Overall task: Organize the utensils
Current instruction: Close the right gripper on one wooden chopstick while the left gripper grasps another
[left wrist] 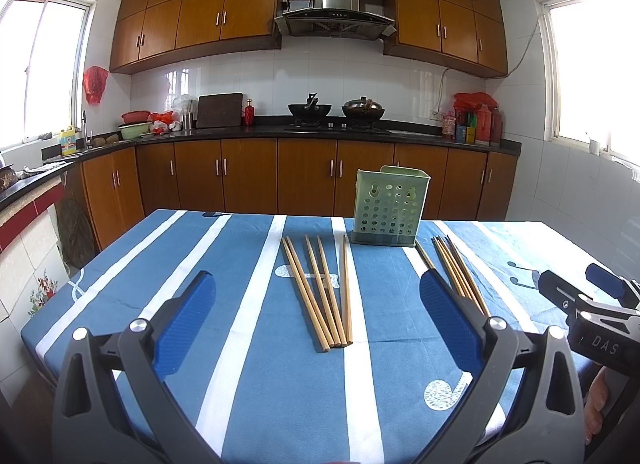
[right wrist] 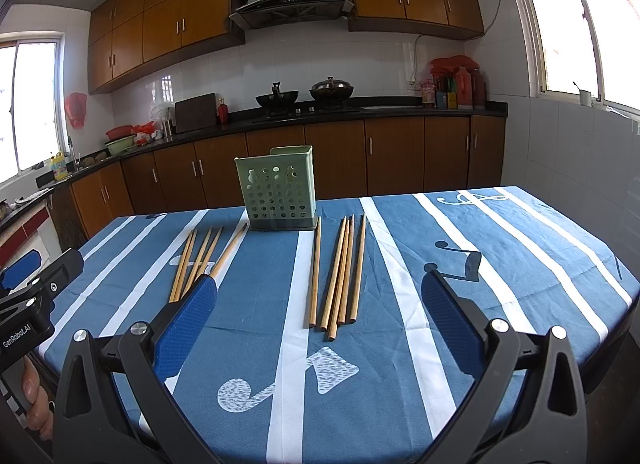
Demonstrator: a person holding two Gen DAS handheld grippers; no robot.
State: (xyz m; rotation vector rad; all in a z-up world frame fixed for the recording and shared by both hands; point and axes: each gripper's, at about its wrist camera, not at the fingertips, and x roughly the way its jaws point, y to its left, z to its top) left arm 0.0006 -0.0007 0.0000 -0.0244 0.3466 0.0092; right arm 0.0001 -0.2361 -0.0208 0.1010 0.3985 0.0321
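A pale green perforated utensil holder (left wrist: 388,206) (right wrist: 278,188) stands upright near the table's far edge. Two bunches of wooden chopsticks lie flat in front of it. The left bunch (left wrist: 320,290) (right wrist: 200,260) lies straight ahead of my left gripper (left wrist: 316,288), which is open and holds nothing. The right bunch (right wrist: 340,272) (left wrist: 460,272) lies ahead of my right gripper (right wrist: 320,288), also open with nothing between its fingers. Each gripper hovers above the near part of the table. The right gripper (left wrist: 576,288) shows at the left wrist view's right edge.
The table wears a blue cloth with white stripes (left wrist: 248,304) (right wrist: 500,264). Behind it runs a kitchen counter (left wrist: 320,132) with woks, bottles and bowls over brown cabinets. A person's hand (right wrist: 38,396) grips the left tool's handle; fingers (left wrist: 598,400) hold the right one.
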